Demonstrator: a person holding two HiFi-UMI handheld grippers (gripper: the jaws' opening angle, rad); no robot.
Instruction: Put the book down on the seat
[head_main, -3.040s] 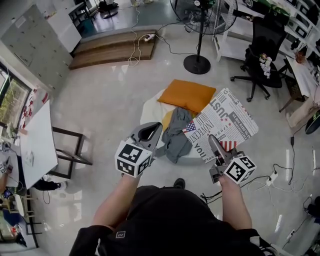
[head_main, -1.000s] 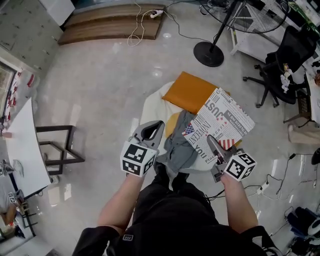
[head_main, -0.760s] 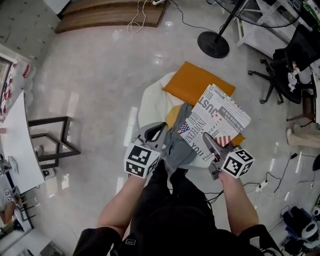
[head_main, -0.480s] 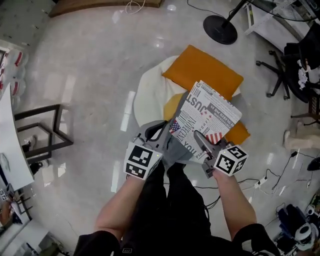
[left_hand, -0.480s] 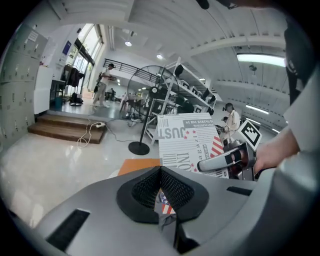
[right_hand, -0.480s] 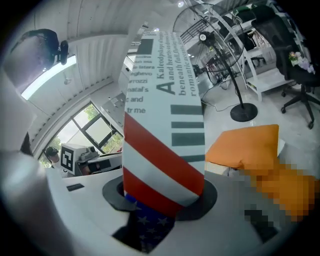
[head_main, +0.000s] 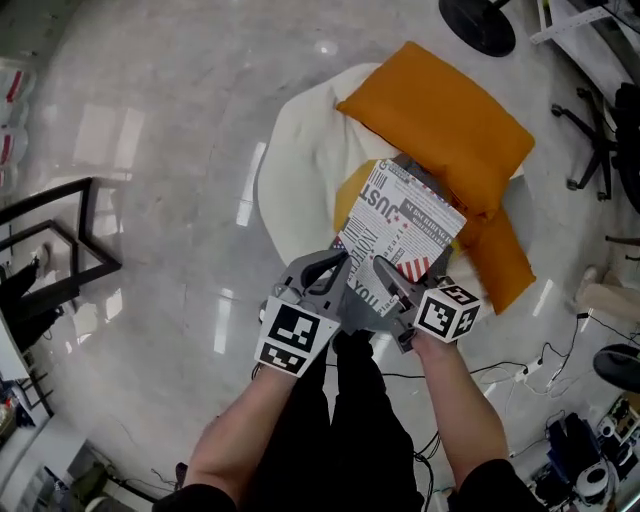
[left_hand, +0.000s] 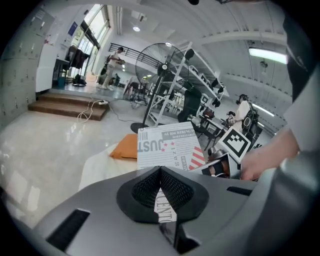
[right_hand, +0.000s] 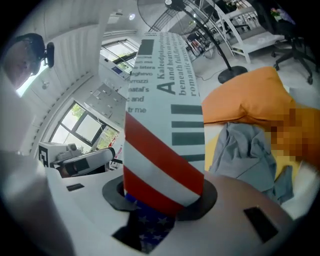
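The book (head_main: 400, 225) has a newspaper-print cover with a flag corner. My right gripper (head_main: 385, 268) is shut on its near edge and holds it tilted over the white round seat (head_main: 300, 170). In the right gripper view the book (right_hand: 160, 100) rises straight out of the jaws (right_hand: 160, 197). My left gripper (head_main: 335, 268) lies against the book's near left corner with its tips together. In the left gripper view a strip of the book's print (left_hand: 167, 145) shows through the slot behind the tips (left_hand: 160, 170). I cannot tell if that corner is pinched.
An orange cushion (head_main: 440, 110) lies across the seat's far side. A grey cloth (right_hand: 245, 150) is crumpled on a yellow patch (head_main: 350, 200). A black frame (head_main: 50, 240) stands to the left. A fan base (head_main: 490, 20), chair legs (head_main: 600, 150) and floor cables (head_main: 560, 330) are to the right.
Both grippers and the book have moved forward over the seat and drawn together. The left gripper, apart from the book before, now rests against its near corner.
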